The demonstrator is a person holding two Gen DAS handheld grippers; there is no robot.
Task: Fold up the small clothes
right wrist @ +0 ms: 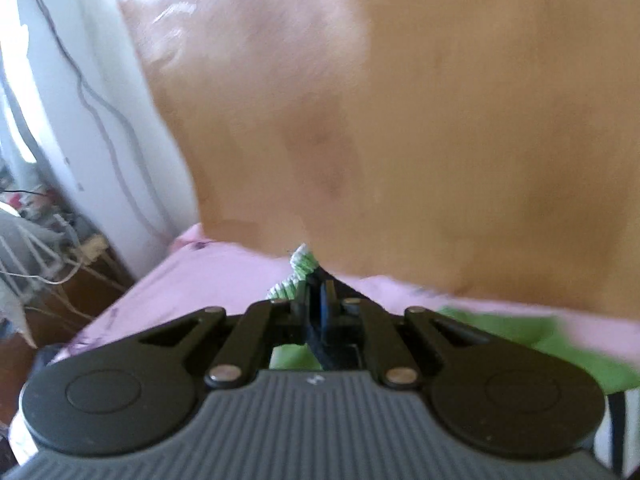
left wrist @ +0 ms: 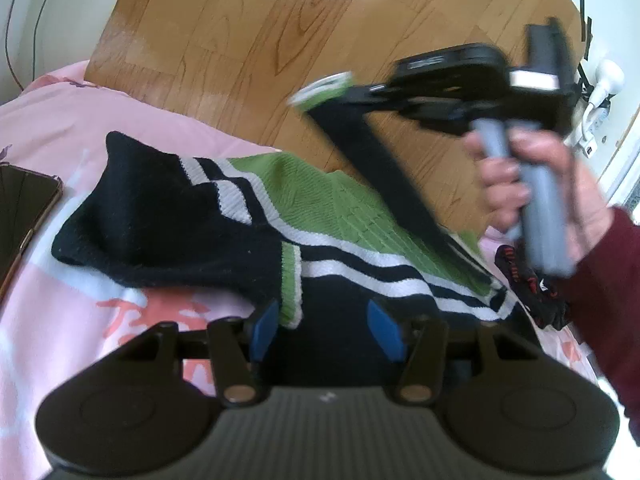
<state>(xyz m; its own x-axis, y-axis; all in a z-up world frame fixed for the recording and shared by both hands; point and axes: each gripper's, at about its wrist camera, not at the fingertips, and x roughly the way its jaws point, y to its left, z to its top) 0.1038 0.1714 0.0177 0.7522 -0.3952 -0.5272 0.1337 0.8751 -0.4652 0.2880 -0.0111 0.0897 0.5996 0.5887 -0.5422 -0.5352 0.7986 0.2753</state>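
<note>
My right hand-held gripper (right wrist: 320, 300) pinches the sweater's sleeve cuff (left wrist: 324, 88), lifting it clear so the sleeve can fold inward. The knit sweater (left wrist: 248, 216) lies on the bed (left wrist: 60, 120); my left hand-held gripper (left wrist: 326, 324) hovers wide open, holding nothing, over its hem.

phone (left wrist: 24, 216) left, red-black garment (left wrist: 528, 288) right — obstacles
</note>
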